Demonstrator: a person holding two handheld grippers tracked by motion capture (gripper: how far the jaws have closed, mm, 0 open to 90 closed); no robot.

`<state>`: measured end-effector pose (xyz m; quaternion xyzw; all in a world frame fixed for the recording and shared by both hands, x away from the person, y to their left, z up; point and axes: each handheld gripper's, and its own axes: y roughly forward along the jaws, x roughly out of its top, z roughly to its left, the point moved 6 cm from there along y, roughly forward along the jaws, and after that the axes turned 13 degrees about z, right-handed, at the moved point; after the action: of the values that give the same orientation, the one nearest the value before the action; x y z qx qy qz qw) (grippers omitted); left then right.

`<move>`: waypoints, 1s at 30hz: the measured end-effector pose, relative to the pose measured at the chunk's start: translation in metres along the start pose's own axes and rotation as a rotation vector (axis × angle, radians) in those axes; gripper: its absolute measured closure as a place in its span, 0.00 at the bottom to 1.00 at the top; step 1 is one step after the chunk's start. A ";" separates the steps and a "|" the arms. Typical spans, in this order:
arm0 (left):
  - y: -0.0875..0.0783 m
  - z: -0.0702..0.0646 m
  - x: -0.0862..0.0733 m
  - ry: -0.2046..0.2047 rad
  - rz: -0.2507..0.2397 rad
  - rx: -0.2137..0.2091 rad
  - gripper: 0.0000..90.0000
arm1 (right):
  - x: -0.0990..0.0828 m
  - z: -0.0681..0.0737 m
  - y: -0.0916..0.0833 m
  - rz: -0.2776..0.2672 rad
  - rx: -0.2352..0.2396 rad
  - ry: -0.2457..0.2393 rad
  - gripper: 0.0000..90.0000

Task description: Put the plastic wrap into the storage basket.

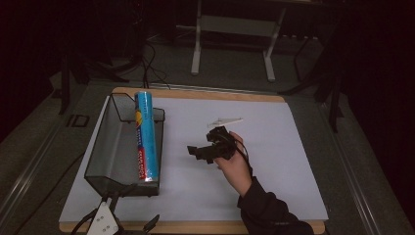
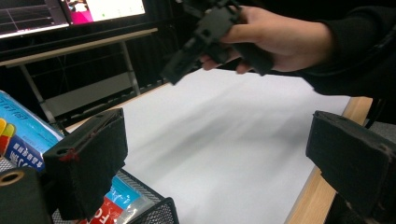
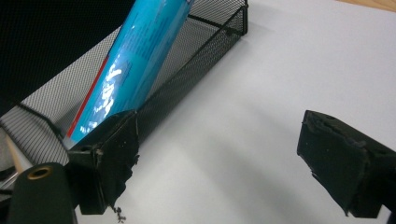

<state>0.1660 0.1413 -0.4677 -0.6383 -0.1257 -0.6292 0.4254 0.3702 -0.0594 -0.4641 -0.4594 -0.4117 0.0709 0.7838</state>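
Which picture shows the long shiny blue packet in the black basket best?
The high view: the long blue foil packet shows whole, lying along the black wire-mesh basket's right wall. The right gripper view catches most of its length, cropped at the top. The left gripper view catches just a corner behind a jaw.

The room is dim, with a grey floor [image 1: 230, 68], black cables [image 1: 149, 66] trailing beyond the table [image 1: 205, 93], a pale metal stand [image 1: 235, 27] on two legs behind it, and lit monitors [image 2: 70, 11] on a desk [image 2: 84, 44].
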 end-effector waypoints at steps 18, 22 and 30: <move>0.001 0.000 0.000 0.002 0.001 0.008 0.07 | -0.060 -0.021 -0.037 -0.057 -0.007 -0.018 0.15; 0.001 0.000 0.000 0.003 0.001 0.007 0.07 | -0.073 -0.026 -0.046 -0.064 -0.016 -0.004 0.15; 0.001 -0.001 0.000 0.003 0.002 0.006 0.07 | -0.094 -0.031 -0.058 -0.078 -0.031 0.017 0.15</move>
<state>0.1666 0.1400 -0.4681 -0.6361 -0.1263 -0.6294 0.4280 0.3158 -0.1592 -0.4814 -0.4555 -0.4236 0.0300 0.7824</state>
